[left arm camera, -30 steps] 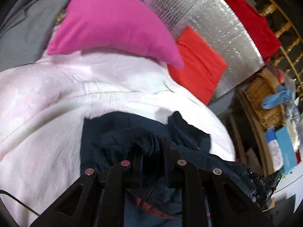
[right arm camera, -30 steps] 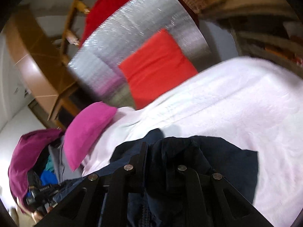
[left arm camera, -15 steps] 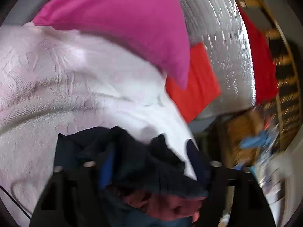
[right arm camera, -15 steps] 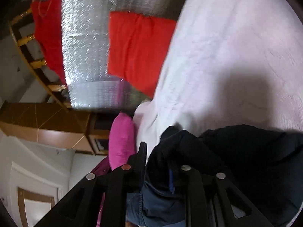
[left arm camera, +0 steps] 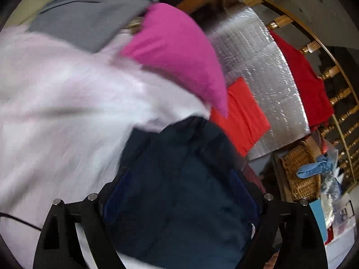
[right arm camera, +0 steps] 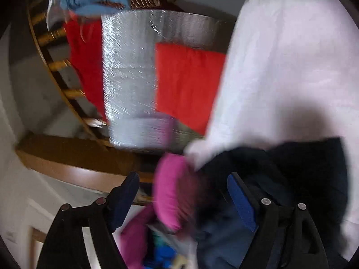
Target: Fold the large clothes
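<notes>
Both grippers stand wide apart and grip nothing. On the white bedspread [left arm camera: 67, 112] lies the dark navy garment [left arm camera: 179, 190], bunched, its length running away from the left gripper [left arm camera: 181, 204], whose spread fingers straddle its near end. By the right gripper [right arm camera: 184, 201] it lies off beside the blue-padded finger [right arm camera: 241, 204]; the left is nearer. A pink pillow [left arm camera: 179, 51] sits beyond.

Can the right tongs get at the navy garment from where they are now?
Probably yes: the right tongs stand open, and the navy garment lies right beside them on the white bedspread, nothing covering it.
</notes>
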Available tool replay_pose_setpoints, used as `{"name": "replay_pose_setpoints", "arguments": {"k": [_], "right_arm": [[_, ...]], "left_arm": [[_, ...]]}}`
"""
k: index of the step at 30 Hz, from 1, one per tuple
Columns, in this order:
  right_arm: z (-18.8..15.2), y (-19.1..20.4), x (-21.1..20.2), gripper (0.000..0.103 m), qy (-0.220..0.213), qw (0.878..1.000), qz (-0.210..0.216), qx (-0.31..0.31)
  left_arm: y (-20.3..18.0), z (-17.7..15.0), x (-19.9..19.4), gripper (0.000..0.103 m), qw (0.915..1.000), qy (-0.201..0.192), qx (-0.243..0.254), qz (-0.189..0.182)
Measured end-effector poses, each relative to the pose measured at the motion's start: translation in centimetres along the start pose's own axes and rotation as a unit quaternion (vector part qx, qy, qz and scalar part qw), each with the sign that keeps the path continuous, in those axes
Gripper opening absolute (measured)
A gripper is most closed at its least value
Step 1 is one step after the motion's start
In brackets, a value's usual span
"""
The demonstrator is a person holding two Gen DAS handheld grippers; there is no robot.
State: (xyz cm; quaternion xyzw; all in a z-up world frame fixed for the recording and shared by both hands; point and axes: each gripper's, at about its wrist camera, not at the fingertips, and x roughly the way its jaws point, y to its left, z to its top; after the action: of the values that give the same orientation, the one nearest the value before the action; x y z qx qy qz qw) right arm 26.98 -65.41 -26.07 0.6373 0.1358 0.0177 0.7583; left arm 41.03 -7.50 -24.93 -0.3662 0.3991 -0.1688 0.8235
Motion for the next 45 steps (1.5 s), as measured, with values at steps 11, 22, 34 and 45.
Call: {"name": "replay_pose_setpoints", "arguments": {"k": [11, 22, 34, 45], "right_arm": [[-12.0, -1.5, -5.6, 0.083, 0.050, 0.995, -0.060, -0.064], [-14.6, -5.4, -5.6, 0.083, 0.073, 0.983, -0.163, -0.037], [-12.8, -5.1, -0.9, 0.082, 0.005, 0.974, -0.203, -0.099], [-12.0, -4.2, -0.7, 0.045, 0.006, 0.960, -0.228, -0.163]], "left_arm": [[3.3, -3.4, -0.6, 0.088, 0.9950, 0.021, -0.007, 0.097], [5.7, -4.3, 1.7, 0.088, 0.9902, 0.060, -0.055, 0.113], [6.2, -1.9, 2.8, 0.088, 0.9907, 0.013, -0.050, 0.126], [2.7, -3.2, 3.2, 0.016, 0.9897, 0.021, 0.073, 0.121]]}}
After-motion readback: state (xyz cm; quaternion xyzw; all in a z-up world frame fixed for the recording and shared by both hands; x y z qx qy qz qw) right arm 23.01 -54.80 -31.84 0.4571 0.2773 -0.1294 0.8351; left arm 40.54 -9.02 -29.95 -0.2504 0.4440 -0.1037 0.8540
